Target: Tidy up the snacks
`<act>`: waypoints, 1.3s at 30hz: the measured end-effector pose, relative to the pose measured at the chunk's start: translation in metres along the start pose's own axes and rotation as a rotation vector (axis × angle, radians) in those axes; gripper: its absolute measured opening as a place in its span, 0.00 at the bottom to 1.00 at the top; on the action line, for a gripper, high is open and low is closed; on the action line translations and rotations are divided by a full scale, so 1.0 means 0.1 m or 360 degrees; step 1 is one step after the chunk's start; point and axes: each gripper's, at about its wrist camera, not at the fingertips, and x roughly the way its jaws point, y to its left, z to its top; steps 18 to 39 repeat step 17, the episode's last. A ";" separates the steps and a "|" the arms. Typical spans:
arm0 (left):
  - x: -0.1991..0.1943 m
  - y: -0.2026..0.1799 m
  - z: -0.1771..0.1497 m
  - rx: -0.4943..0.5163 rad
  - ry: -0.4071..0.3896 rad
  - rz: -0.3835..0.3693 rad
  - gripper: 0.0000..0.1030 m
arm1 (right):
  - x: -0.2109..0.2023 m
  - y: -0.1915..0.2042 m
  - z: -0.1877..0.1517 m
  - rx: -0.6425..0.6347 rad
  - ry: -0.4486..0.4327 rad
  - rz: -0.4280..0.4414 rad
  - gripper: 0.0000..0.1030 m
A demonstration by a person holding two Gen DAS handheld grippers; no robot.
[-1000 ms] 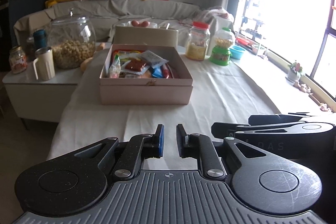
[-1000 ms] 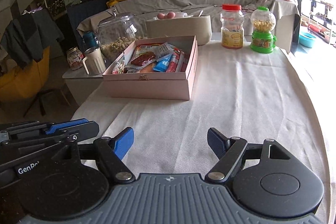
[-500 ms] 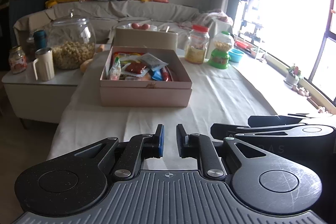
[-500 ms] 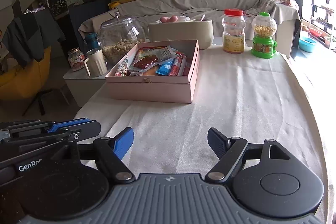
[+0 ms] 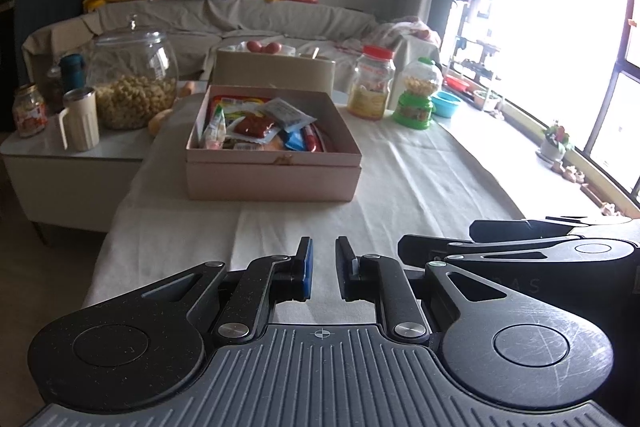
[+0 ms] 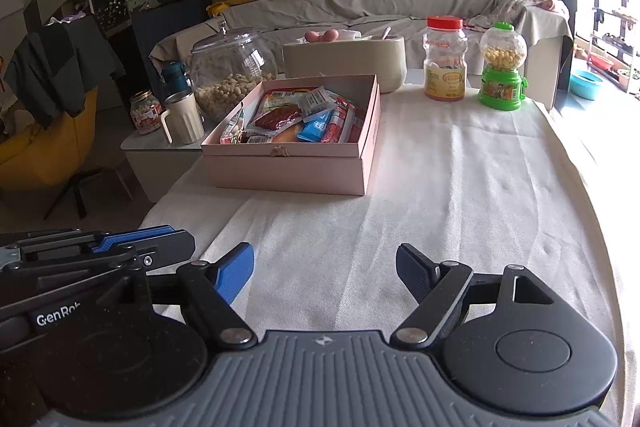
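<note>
Two grippers hover empty over the tablecloth (image 6: pixel 440 187), well short of the pink box (image 5: pixel 272 179): left gripper (image 5: pixel 322 269) nearly closed, right gripper (image 6: pixel 325 273) wide open; snack packets (image 6: pixel 308 119) already lie inside the box, none outside it, so the task looks almost finished

One box (image 5: pixel 272 179), four jars (image 5: pixel 370 83)
</note>
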 end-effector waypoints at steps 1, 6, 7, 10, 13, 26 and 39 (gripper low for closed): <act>0.00 0.00 0.00 0.0003 -0.0001 -0.0001 0.16 | 0.00 0.00 0.00 0.0002 0.0001 0.0000 0.77; 0.00 -0.02 -0.01 0.0015 -0.0011 -0.0020 0.16 | -0.01 -0.01 0.00 0.0006 -0.0003 -0.0003 0.77; 0.01 -0.02 -0.01 0.0014 -0.0011 -0.0026 0.16 | -0.01 -0.01 0.00 0.0006 -0.0003 -0.0003 0.77; 0.02 -0.01 -0.02 0.0006 -0.0017 -0.0038 0.16 | -0.02 -0.02 0.01 0.0009 -0.0005 -0.0008 0.77; 0.04 0.05 -0.02 -0.0027 -0.0018 -0.0034 0.16 | 0.00 -0.03 0.03 0.0012 -0.0005 -0.0024 0.77; 0.15 0.31 0.00 -0.0183 0.0051 0.0037 0.16 | 0.10 -0.04 0.05 -0.0017 0.0025 -0.0056 0.84; 0.15 0.31 0.00 -0.0183 0.0051 0.0037 0.16 | 0.10 -0.04 0.05 -0.0017 0.0025 -0.0056 0.84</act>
